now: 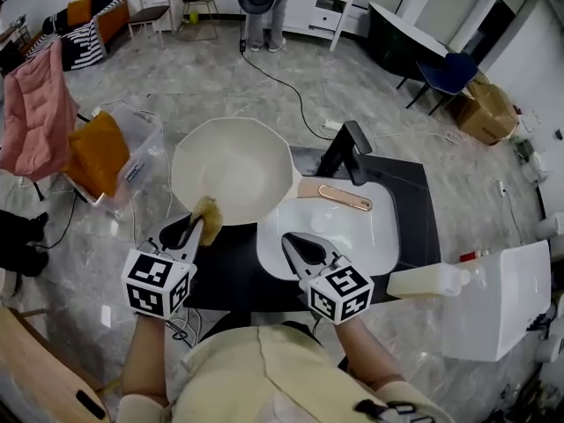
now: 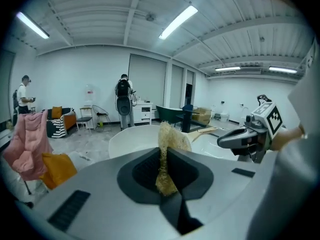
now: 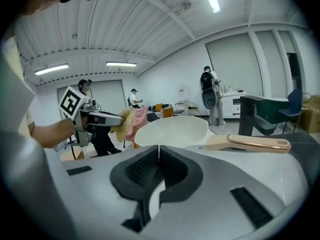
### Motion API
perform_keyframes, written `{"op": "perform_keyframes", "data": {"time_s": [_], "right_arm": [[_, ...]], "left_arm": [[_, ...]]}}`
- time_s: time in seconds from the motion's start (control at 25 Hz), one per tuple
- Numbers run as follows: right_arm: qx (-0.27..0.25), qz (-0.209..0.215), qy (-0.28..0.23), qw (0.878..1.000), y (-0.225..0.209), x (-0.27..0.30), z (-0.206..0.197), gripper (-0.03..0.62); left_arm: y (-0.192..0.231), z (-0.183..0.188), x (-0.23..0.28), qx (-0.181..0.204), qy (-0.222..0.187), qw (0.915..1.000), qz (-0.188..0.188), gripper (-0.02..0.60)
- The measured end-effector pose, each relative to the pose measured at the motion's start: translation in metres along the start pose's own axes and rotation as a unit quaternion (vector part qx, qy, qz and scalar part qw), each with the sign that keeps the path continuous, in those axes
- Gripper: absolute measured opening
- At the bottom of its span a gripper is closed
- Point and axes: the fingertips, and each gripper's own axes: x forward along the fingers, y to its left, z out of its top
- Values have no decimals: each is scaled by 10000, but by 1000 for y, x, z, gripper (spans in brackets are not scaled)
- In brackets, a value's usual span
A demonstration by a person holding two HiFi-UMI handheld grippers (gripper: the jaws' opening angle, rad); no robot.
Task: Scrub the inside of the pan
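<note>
Nearest us, at 11 o'clock, the left gripper (image 1: pixel 198 227) has its jaws pinched tight on a tan sponge (image 1: pixel 209 210), which sticks out past the jaw tips. At 1 o'clock the right gripper (image 1: pixel 292 240) hovers over the white sink (image 1: pixel 379 249) with its jaws pressed together and nothing between them.

Just beyond the sponge lies the pan (image 1: pixel 231 167), cream-coloured, wide and empty. Its bowl sits at the sink's left edge, and its handle (image 1: pixel 344 198) points to 3 o'clock along the sink's far rim. Neither gripper holds the pan. The sponge is at the pan's near rim; we cannot tell if it touches.

We judge that the scrubbing is only starting. The next move calls for lifting the sponge over the rim and rubbing it round the inner wall and floor. The pan may slide when pushed, so the free right gripper could steady the handle.

Nothing lies between sponge and pan. A black tap (image 1: pixel 351 152) stands just behind the handle at 1 o'clock. A pale bottle (image 1: pixel 432 280) lies at 3 o'clock. Further off, a pink cloth (image 1: pixel 35 117) hangs at 10 o'clock, and a person (image 1: pixel 263 11) stands at 12 o'clock.
</note>
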Motion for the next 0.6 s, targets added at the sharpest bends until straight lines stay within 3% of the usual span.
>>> {"op": "perform_keyframes", "data": {"time_s": [0.36, 0.6], "right_arm": [[160, -708, 186, 9972, -26, 16, 3, 17], [281, -918, 373, 9947, -45, 17, -2, 17]], "left_arm": [[50, 31, 51, 360, 45, 9988, -336, 40], [70, 51, 101, 741, 231, 9970, -71, 40]]}}
